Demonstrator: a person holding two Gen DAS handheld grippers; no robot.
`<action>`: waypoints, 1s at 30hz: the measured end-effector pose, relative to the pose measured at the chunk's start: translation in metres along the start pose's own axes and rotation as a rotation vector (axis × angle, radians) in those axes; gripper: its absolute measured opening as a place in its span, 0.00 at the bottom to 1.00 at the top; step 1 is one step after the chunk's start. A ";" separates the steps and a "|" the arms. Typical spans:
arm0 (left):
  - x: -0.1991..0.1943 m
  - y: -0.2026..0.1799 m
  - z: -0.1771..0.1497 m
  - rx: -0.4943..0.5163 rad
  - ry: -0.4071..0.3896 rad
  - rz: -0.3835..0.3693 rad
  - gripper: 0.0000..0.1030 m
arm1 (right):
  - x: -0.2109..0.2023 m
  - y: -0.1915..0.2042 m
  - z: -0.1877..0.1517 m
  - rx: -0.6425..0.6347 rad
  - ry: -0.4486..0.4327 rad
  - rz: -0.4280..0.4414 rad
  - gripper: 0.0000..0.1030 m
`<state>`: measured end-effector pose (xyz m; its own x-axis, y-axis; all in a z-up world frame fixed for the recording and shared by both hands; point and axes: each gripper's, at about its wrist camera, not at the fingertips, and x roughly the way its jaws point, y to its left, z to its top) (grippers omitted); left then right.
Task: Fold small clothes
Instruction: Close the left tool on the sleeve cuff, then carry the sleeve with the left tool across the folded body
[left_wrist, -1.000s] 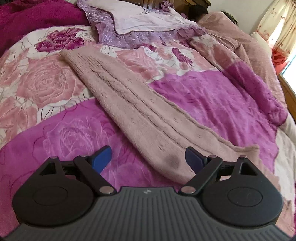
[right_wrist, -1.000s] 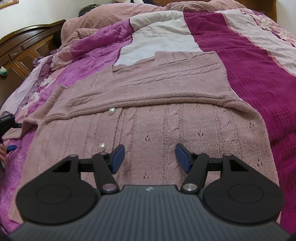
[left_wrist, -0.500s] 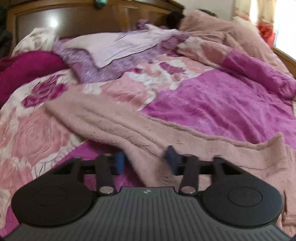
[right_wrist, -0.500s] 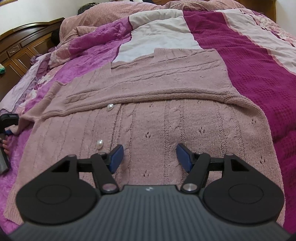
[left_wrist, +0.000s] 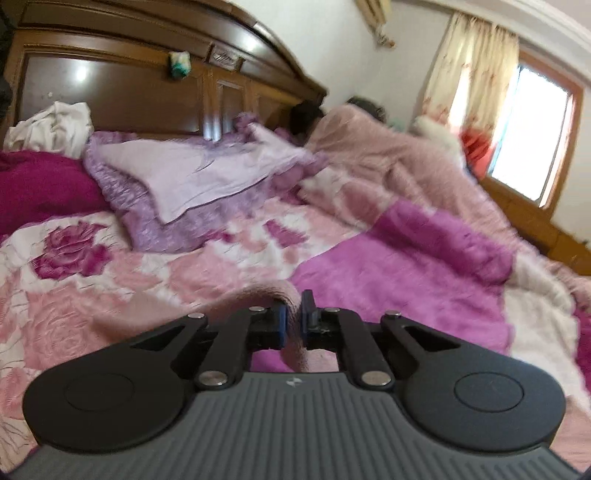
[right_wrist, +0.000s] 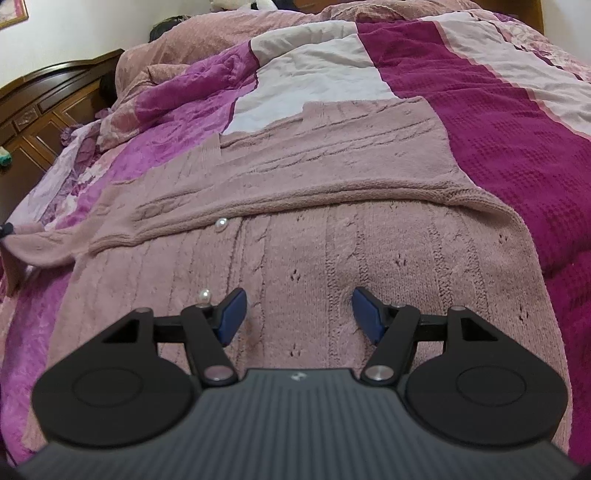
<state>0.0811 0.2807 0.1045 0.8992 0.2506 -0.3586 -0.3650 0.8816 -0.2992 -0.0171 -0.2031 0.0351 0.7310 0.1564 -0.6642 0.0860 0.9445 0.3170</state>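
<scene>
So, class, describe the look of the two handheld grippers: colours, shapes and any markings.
The left gripper and right gripper look alike: a ribbed grey body bearing a small pale logo, two round black discs, black linkage arms with silver pivot pins, and blue pads on the fingertips. No cables or sleeves show.

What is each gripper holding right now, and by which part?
The left gripper is shut on the pink cardigan's sleeve, pinched partway along its length. The right gripper is open over the cardigan body, holding nothing.

Dusty-pink cable-knit cardigan (right_wrist: 332, 266), pearl-white buttons (right_wrist: 221, 224); quilt (left_wrist: 399, 273) magenta, pink, white, rose-patterned; lilac pillow (left_wrist: 192, 184); dark brown headboard (left_wrist: 147, 92).
</scene>
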 end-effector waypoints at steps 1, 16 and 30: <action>-0.007 -0.004 0.003 -0.007 -0.013 -0.028 0.07 | -0.001 0.000 0.001 0.002 -0.003 0.001 0.64; -0.070 -0.118 0.024 0.053 -0.078 -0.341 0.07 | -0.017 -0.012 0.006 0.039 -0.047 -0.014 0.64; -0.088 -0.235 -0.040 0.196 0.047 -0.537 0.07 | -0.023 -0.030 0.006 0.101 -0.072 -0.012 0.64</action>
<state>0.0783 0.0354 0.1712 0.9329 -0.2671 -0.2416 0.1959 0.9393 -0.2818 -0.0319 -0.2372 0.0448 0.7760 0.1208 -0.6191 0.1602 0.9115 0.3787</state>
